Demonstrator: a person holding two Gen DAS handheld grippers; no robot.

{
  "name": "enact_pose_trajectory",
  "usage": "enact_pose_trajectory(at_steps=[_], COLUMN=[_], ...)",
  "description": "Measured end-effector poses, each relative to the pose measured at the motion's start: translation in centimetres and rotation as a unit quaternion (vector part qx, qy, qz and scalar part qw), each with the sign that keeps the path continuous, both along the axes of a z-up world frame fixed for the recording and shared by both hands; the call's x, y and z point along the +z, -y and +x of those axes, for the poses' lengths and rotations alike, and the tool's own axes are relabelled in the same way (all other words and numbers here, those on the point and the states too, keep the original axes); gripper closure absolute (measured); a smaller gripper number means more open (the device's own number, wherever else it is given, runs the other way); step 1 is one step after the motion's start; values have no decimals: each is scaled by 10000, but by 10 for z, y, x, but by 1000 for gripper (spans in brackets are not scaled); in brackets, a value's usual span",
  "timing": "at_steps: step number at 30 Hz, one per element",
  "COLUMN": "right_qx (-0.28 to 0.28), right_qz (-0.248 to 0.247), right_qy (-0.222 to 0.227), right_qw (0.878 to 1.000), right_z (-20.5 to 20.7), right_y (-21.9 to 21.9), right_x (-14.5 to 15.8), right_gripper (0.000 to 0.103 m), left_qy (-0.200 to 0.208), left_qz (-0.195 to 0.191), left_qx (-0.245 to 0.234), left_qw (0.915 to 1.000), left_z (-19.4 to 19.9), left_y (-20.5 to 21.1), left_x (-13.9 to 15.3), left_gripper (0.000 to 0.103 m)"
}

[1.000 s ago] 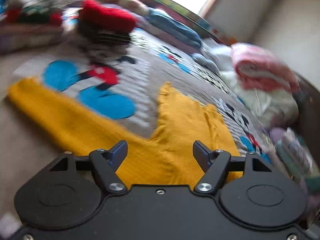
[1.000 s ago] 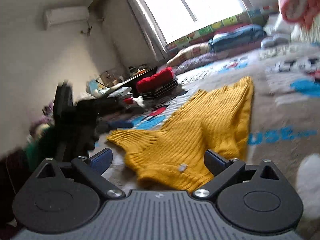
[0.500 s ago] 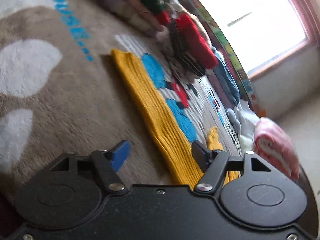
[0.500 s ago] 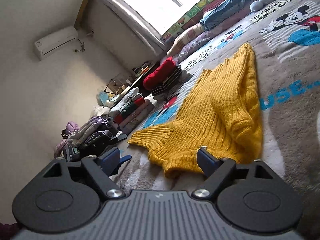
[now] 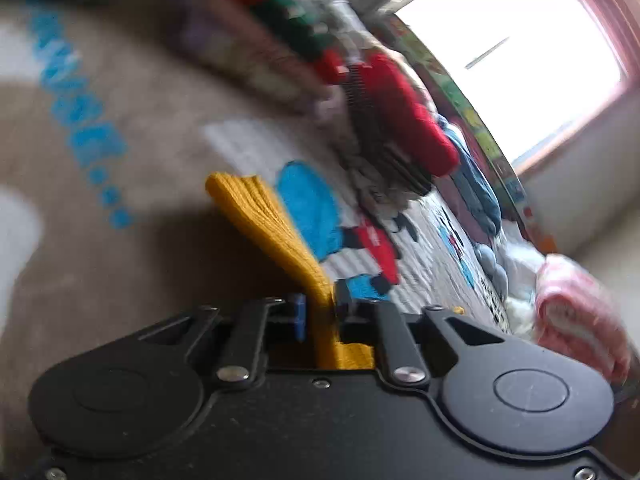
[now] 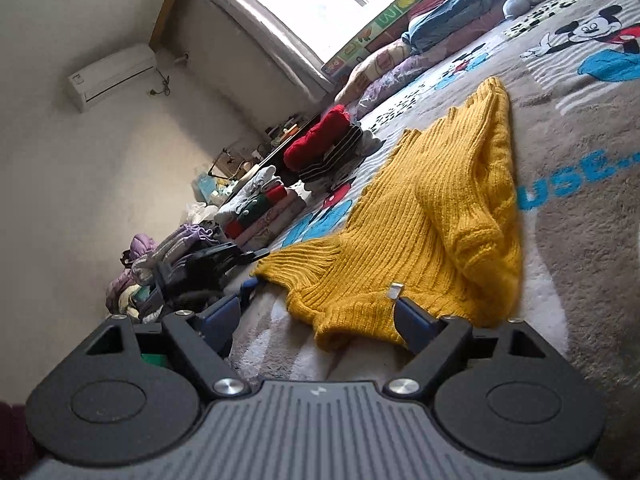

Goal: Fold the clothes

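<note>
Clamping on the yellow sweater (image 5: 276, 232), the left tool (image 5: 320, 312) is pinching a ribbed sleeve or edge strip of the knit between its blue pad and its black pad; the jaws have just been closing, and the fabric is bunching up between them. From that grip the yellow strip is running away toward the far left over the grey cartoon-print blanket (image 5: 120, 264) that is covering the bed. The left wrist view is blurring with motion.

The right tool (image 6: 320, 316) is standing wide apart and grasping nothing. Its jaws are framing the near hem of the sweater (image 6: 420, 220), with the right finger (image 6: 416, 320) lying just beside or against the knit, and a small white tag (image 6: 395, 291) is sticking up from the fabric there. The sweater is lying rumpled on the blanket (image 6: 580, 240), near the middle of the bed, one part spreading out to the left.

Farther off on the left, folded clothes are sitting in a stack (image 6: 260, 208), with a red garment on a dark striped pile (image 6: 324, 144) behind it. Pillows (image 6: 452, 12) are lining the far edge of the bed beneath a bright window (image 6: 320, 4), and an air conditioner (image 6: 112, 76) is hanging on the left wall.
</note>
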State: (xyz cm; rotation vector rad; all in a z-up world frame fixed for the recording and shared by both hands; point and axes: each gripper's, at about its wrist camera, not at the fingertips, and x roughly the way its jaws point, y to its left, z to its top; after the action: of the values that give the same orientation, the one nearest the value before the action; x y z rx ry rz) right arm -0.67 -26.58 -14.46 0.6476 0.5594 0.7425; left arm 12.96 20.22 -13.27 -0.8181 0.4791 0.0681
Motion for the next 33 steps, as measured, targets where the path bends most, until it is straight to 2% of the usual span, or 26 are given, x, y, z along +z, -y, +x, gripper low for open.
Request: enact_pose_trajectory(at_steps=[3,6,9,12,16,20,23,25,26,27,31,33], right_qx=[16,40,83,131,118,27,-52,-120,-147,-184,-336,-381], right_qz=[-35,-33,-27,-35,18,118,219,284,331,368,589,726], right_qy=[47,72,75,98,73,-32,-124,-207,-256,-313,-595,-757], right_qw=[10000,10000,9999,9999,9999,9999,9997,9993,9990,9987,9959,9938], right_z=[0,1,1,0,1,4,6,10,12,15,29,37], right_y=[0,0,-1,-3,-3,-2,-3,-5,-6,-7,-16,-23], right_x=[0,0,-1,0,1,0,2,3,3,4,5,4], right_gripper=[19,19,19,20,21,22,22,22,22,22,22,21], left_qy=[391,631,819,917,904,781,722,779,811,843,1021,1167], left_qz=[529,1333,2060,2692,3280,3673,3780,3827,3849,3872,4013,4008], left_qx=[-438,-952,-1473,-1983,-2474,-2752,-2839,-2908,-2943,-2978,-3089,-3096], left_qw=[9969,9845,9639,9380,9072,8850,8782,8735,8710,8685,8562,8544], left_z=[-2,-7,-15,-19,-27,-30,-30,-34,-36,-38,-52,-63], left_y=[24,60,98,137,174,191,197,199,199,200,199,194], left_x=[25,42,50,46,32,11,1,-1,-2,-3,0,5], left_gripper=[94,94,94,94,94,94,93,78,62,51,46,44])
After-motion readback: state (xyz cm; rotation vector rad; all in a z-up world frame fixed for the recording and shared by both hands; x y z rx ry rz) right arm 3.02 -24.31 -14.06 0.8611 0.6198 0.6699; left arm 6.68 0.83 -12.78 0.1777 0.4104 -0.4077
